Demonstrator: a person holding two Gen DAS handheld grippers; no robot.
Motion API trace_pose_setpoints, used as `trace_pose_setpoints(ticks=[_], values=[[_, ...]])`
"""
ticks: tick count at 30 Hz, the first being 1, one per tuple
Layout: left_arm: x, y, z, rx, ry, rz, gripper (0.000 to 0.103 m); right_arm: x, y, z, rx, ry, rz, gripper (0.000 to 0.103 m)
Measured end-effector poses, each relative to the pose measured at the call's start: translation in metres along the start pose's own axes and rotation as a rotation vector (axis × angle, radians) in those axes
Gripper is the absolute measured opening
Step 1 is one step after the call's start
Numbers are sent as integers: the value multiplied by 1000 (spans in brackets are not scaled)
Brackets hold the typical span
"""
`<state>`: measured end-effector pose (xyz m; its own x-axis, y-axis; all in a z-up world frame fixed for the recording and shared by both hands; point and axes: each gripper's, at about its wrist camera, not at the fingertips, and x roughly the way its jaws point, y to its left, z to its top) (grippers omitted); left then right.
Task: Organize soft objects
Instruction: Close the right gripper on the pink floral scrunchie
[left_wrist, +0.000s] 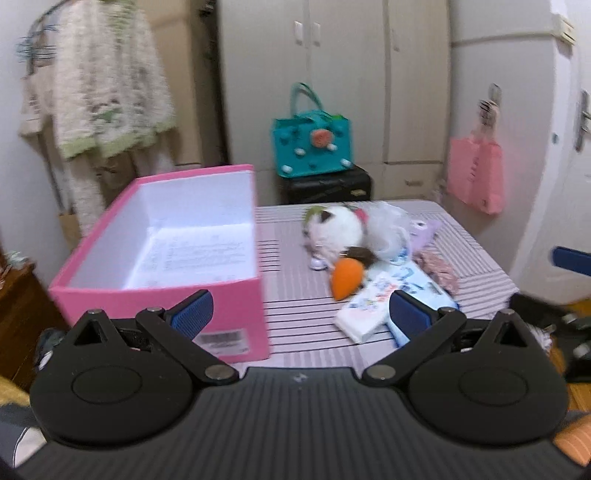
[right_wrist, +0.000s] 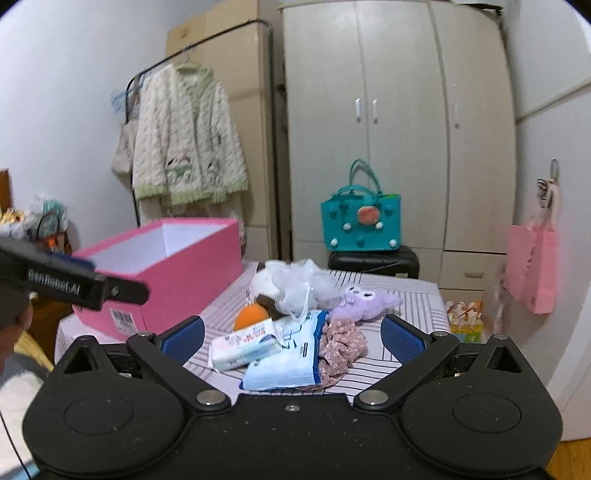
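An open pink box (left_wrist: 162, 291) (right_wrist: 184, 266) with a white inside stands on the left of a striped table (left_wrist: 295, 317) (right_wrist: 373, 365). A pile of soft things lies to its right: a white plush (left_wrist: 334, 225), an orange plush carrot (left_wrist: 345, 277) (right_wrist: 251, 315), a white mesh puff (right_wrist: 295, 282), a purple plush (right_wrist: 364, 301), a floral cloth (right_wrist: 341, 349) and tissue packs (left_wrist: 373, 306) (right_wrist: 280, 354). My left gripper (left_wrist: 301, 314) is open and empty near the box's front corner. My right gripper (right_wrist: 291, 338) is open and empty, just before the tissue packs.
A teal bag (left_wrist: 312, 147) (right_wrist: 360, 223) sits on a black case behind the table. A knit cardigan (right_wrist: 184, 140) hangs on a rack at the left. A pink bag (right_wrist: 532, 269) hangs on the right wall. Wardrobes stand behind.
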<state>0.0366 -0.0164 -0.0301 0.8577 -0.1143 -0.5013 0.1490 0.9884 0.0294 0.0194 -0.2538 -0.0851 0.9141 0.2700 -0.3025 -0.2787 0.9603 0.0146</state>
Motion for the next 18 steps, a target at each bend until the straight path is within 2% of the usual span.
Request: trace_pose_setpoints(ticks=[4, 9, 13, 16, 18], values=[[23, -15, 10, 42, 39, -73, 100, 21, -7, -3, -24, 44, 7, 103], [47, -34, 10, 112, 57, -114, 99, 36, -15, -3, -77, 73, 7, 103], [65, -41, 9, 121, 92, -177, 96, 48, -34, -6, -56, 119, -6, 103], [78, -47, 10, 128, 116, -220, 90, 60, -51, -10, -25, 155, -22, 103], [89, -51, 10, 126, 147, -249, 83, 67, -61, -11, -3, 170, -25, 103]])
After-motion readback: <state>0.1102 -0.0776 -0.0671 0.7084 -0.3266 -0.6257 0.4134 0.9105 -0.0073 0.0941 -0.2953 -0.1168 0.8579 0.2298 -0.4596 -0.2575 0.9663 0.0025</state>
